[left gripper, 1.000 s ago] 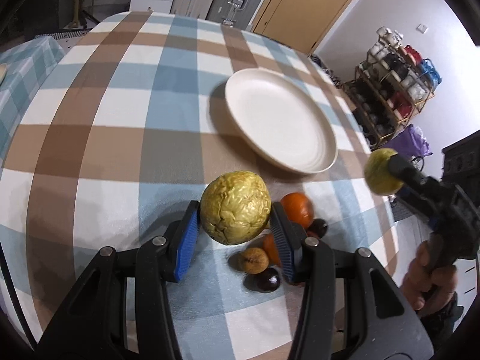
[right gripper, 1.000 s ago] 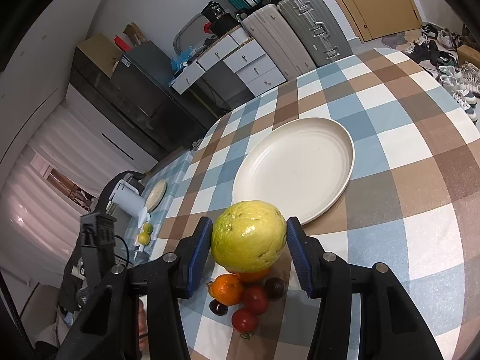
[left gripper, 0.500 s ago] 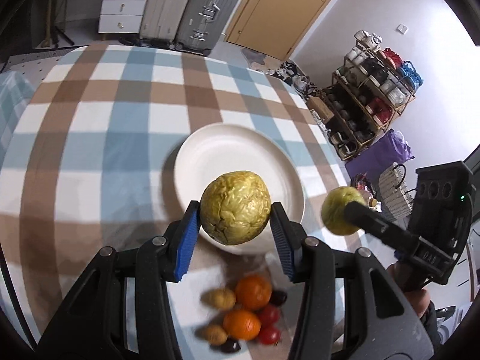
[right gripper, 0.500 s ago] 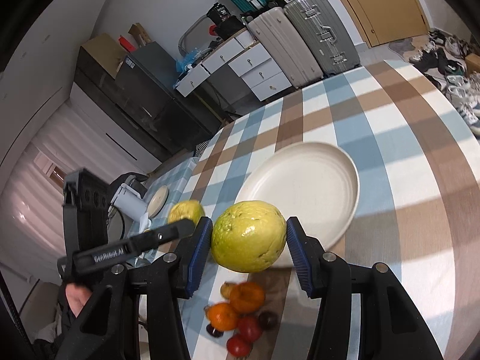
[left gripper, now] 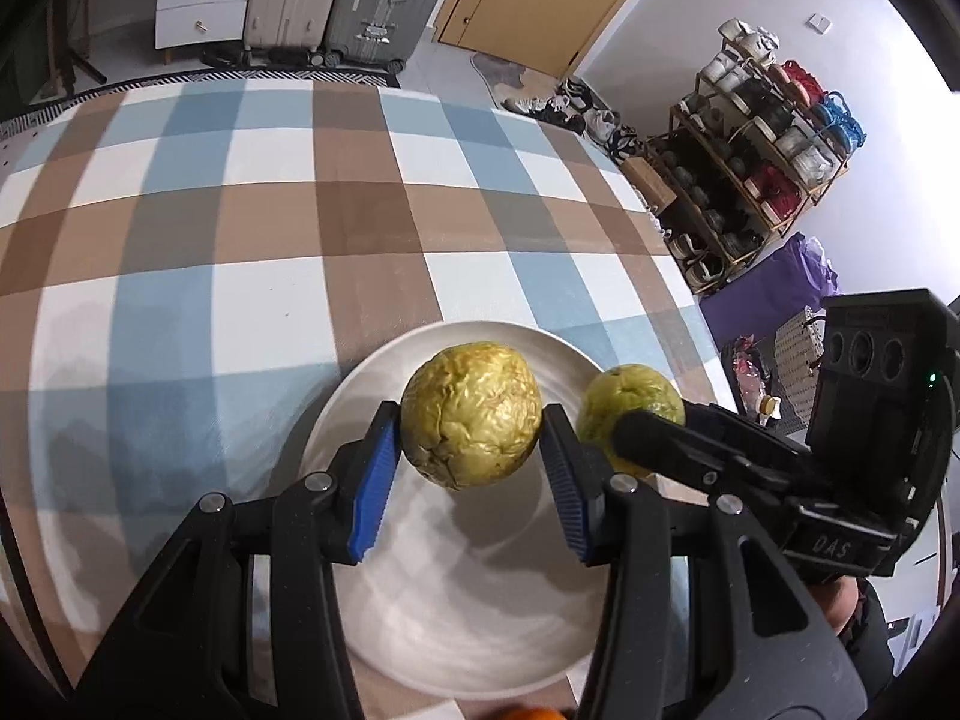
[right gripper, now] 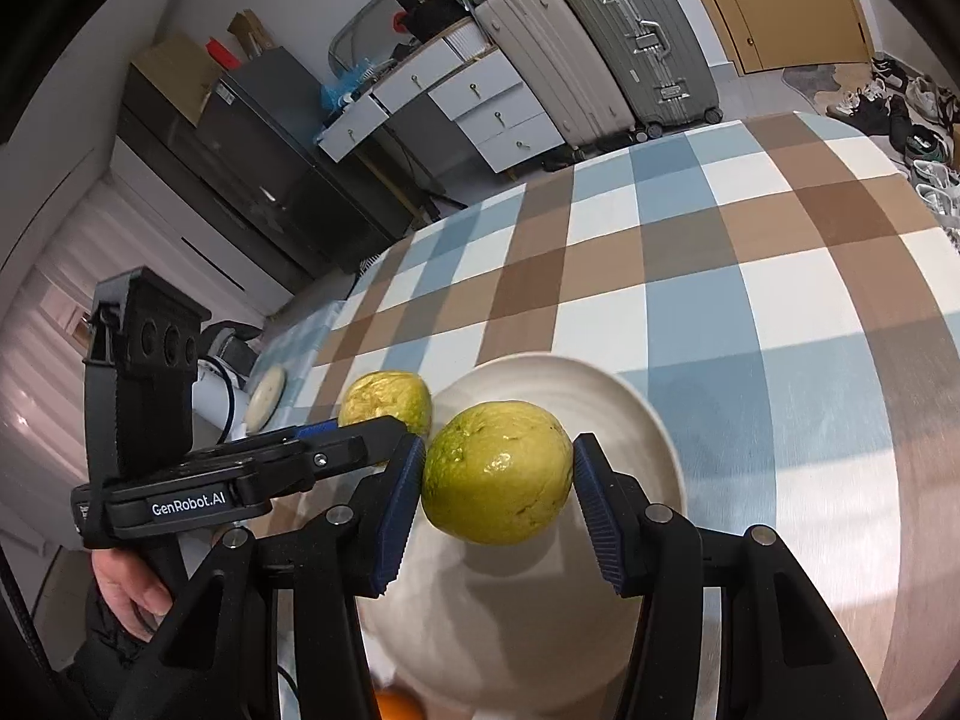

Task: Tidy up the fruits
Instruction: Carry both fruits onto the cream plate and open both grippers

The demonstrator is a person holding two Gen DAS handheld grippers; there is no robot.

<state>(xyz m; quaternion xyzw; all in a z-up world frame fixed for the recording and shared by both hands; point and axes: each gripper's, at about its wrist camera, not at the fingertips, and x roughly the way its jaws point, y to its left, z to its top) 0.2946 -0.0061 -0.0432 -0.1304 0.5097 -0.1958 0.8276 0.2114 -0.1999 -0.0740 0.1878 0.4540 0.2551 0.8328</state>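
Note:
My left gripper (left gripper: 471,468) is shut on a wrinkled yellow fruit (left gripper: 471,416) and holds it above the white plate (left gripper: 384,612). My right gripper (right gripper: 497,510) is shut on a smooth yellow-green fruit (right gripper: 497,480) above the same plate (right gripper: 636,420). Each held fruit shows in the other view: the green one (left gripper: 630,402) to the right, the wrinkled one (right gripper: 384,399) to the left. An orange shows at the bottom edge of both views (left gripper: 531,713) (right gripper: 396,708).
The plate lies on a table with a blue, brown and white checked cloth (left gripper: 270,228). Suitcases (right gripper: 630,42) and a white drawer unit (right gripper: 474,102) stand beyond the far edge. A shelf rack (left gripper: 774,150) stands to the right.
Both grippers have moved forward with their fruits, from above the pile of small fruits to above the plate. The pile has dropped out of view below. The two grippers have come closer together.

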